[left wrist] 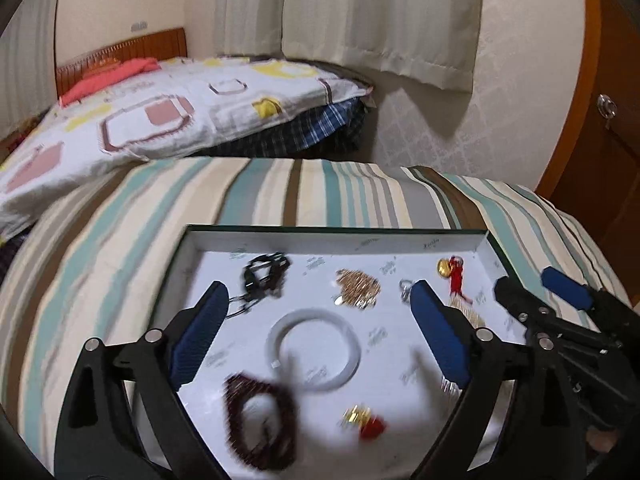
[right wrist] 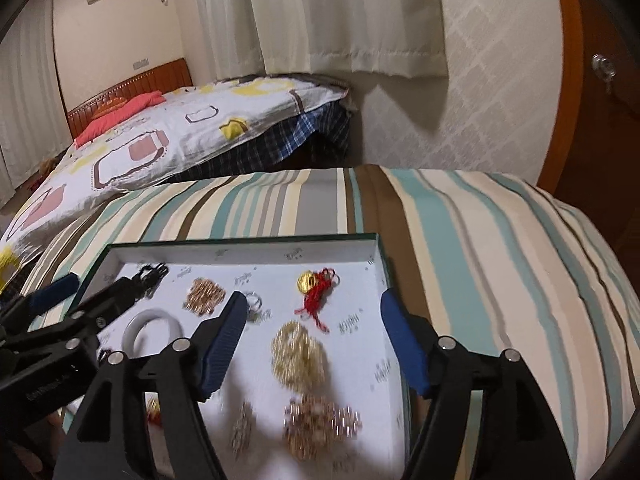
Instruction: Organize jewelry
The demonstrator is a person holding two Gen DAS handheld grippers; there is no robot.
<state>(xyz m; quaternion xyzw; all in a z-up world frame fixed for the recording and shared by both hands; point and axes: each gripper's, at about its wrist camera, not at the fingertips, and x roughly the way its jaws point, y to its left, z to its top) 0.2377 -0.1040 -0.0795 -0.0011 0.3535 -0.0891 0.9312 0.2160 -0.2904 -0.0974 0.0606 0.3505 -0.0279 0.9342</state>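
Beds: two; a striped bedspread covers the near one, and a patterned quilt lies over the far one by the curtains.
Tray: one shallow white box tray with a dark green rim rests on the striped bedspread, and all the jewelry lies inside it.
Left gripper: the left gripper hovers over the tray's middle with its blue pads spread wide and nothing between them.
Right gripper: the right gripper hangs over the tray's right half, jaws wide apart and holding nothing.
Bangle: one white bangle lies flat near the tray's centre, between the left gripper's fingers.
Beaded pieces: one dark red bead bracelet is near the front edge; one black bead strand is at the far left.
Gold chains: three loose heaps show in the right wrist view, a rose-gold chain heap, a yellow chain pile and a blurred chain cluster nearest the camera.
Charms: two, a gold charm with red cord near the far wall, and a small gold-and-red charm near the front.
Ring: one small metal ring sits just beside the left gripper's right pad.
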